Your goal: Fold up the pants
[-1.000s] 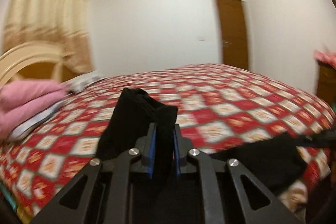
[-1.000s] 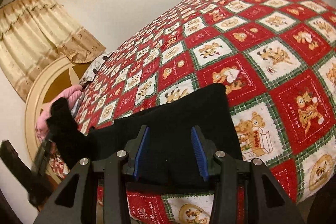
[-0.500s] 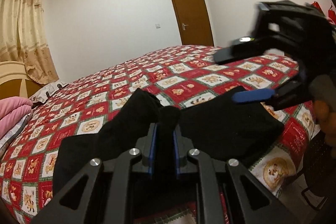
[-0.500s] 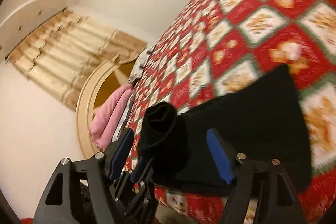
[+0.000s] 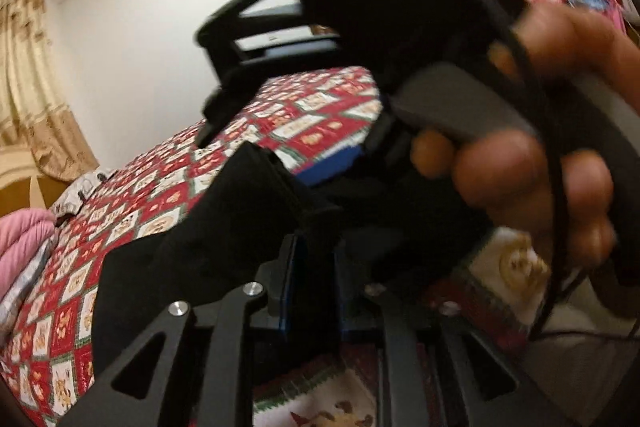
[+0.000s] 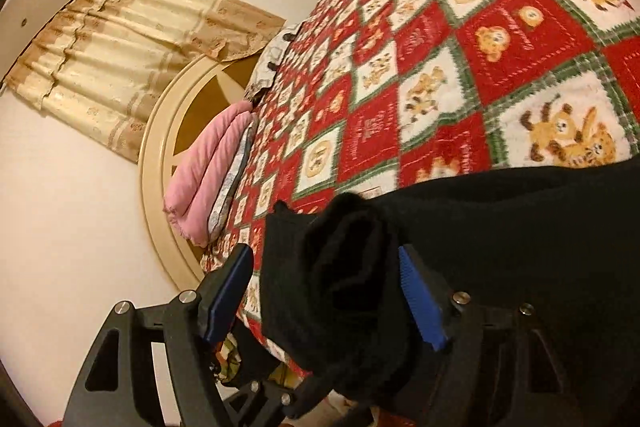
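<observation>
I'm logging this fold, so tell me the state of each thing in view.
Pants: partly folded on quilt, one end bunched up.
Left gripper: shut on pants, jaws just easing open.
Right gripper: open, just widened, pants bunch between pads.
Curtain: drawn.

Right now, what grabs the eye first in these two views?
The black pants bunched at the near edge of the bed, dark against the red teddy-bear quilt. In the left wrist view the right gripper and the hand holding it fill the upper right, blurred. A fold of the pants stands between the right gripper's open pads, and the left gripper pinches the cloth.
</observation>
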`<state>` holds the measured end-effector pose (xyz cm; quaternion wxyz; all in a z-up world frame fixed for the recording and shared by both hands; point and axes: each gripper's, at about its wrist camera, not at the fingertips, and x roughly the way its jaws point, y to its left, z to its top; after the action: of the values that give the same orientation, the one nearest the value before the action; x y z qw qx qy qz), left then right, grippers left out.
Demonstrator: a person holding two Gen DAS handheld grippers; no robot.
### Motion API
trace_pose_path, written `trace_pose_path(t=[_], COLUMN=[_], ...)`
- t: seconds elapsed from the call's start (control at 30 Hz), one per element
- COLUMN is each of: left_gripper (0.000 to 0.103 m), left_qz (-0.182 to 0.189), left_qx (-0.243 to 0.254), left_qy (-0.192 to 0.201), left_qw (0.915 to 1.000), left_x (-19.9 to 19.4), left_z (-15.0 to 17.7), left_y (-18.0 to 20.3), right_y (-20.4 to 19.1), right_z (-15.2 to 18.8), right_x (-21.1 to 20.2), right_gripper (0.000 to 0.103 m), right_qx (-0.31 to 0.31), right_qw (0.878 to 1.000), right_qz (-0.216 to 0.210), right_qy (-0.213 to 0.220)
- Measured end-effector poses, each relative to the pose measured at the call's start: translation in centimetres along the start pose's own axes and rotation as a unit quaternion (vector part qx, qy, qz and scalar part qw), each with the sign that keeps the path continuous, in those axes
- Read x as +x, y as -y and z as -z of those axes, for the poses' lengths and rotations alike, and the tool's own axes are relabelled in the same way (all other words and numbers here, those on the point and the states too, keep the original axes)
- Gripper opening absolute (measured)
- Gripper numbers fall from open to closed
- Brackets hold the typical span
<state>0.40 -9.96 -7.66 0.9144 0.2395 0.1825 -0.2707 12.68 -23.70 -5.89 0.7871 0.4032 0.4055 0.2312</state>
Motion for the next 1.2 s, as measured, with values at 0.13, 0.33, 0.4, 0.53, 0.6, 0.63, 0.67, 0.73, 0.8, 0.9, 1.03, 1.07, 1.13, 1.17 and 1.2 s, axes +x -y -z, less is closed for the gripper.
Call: trace_pose_path(t=[0.13, 0.33, 0.4, 0.53, 0.6, 0.63, 0.67, 0.73, 0.8, 0.9, 1.03, 1.07, 1.13, 1.17, 1.2], left_gripper=[0.028, 0.028, 0.028, 0.02, 0.018, 0.018, 0.017, 0.017, 0.017, 0.017, 0.017, 0.017, 0.017, 0.017, 0.017], left_qz=[-0.016, -0.018, -0.017, -0.002, 0.011, 0.013, 0.015, 0.023, 0.033, 0.054, 0.101, 0.113, 0.134, 0.14, 0.145], left_qx=[0.041, 0.036, 0.034, 0.002, -0.024, -0.031, -0.037, -0.042, -0.038, -0.021, -0.011, -0.01, -0.006, -0.003, -0.001], left_qy=[0.01, 0.005, 0.003, 0.006, 0.014, 0.019, 0.025, 0.038, 0.053, 0.077, 0.086, 0.085, 0.081, 0.08, 0.078], left_qw=[0.999, 0.9992, 0.9993, 1.0, 0.9996, 0.9992, 0.9989, 0.9981, 0.9973, 0.9954, 0.9911, 0.9899, 0.9875, 0.9869, 0.9863], left_x=[-0.3, -0.3, 0.0, -0.3, -0.7, -0.9, -1.2, -2.0, -2.7, -3.5, -3.1, -2.7, -2.1, -1.9, -1.4], left_z=[0.3, 0.3, 0.3, 0.1, -0.4, -0.6, -0.9, -2.0, -2.9, -4.6, -6.4, -6.7, -7.2, -7.4, -7.5], left_y=[1.3, 1.4, 1.2, 0.3, -0.6, -0.9, -1.1, -1.0, -0.6, 0.8, 3.2, 3.6, 5.1, 5.9, 6.4], right_y=[1.3, -0.2, -0.8, -3.1, -3.8, -4.2, -4.6, -5.6, -6.0, -5.8, -3.4, -2.7, -0.7, 0.4, 1.0], right_z=[-0.2, 0.4, 0.9, 1.4, 1.3, 1.2, 0.9, 0.6, 0.2, -0.6, -1.1, -1.1, -1.2, -1.3, -1.4], right_x=[0.4, 1.7, 1.7, 0.9, -0.2, -0.6, -1.1, -2.7, -4.8, -7.9, -11.1, -11.6, -12.7, -13.1, -13.4], right_gripper=[0.075, 0.029, 0.026, 0.022, 0.021, 0.021, 0.021, 0.021, 0.021, 0.021, 0.021, 0.021, 0.021, 0.021, 0.021], right_qx=[0.016, -0.065, -0.086, -0.132, -0.142, -0.145, -0.149, -0.16, -0.168, -0.169, -0.161, -0.156, -0.137, -0.126, -0.119], right_qw=[1.0, 0.996, 0.993, 0.986, 0.986, 0.986, 0.986, 0.984, 0.983, 0.981, 0.979, 0.979, 0.979, 0.98, 0.98], right_qz=[0.001, 0.064, 0.079, 0.1, 0.089, 0.083, 0.079, 0.073, 0.072, 0.08, 0.113, 0.12, 0.139, 0.145, 0.147], right_qy=[-0.001, -0.026, -0.02, -0.003, 0.006, 0.01, 0.014, 0.02, 0.029, 0.043, 0.05, 0.051, 0.055, 0.057, 0.059])
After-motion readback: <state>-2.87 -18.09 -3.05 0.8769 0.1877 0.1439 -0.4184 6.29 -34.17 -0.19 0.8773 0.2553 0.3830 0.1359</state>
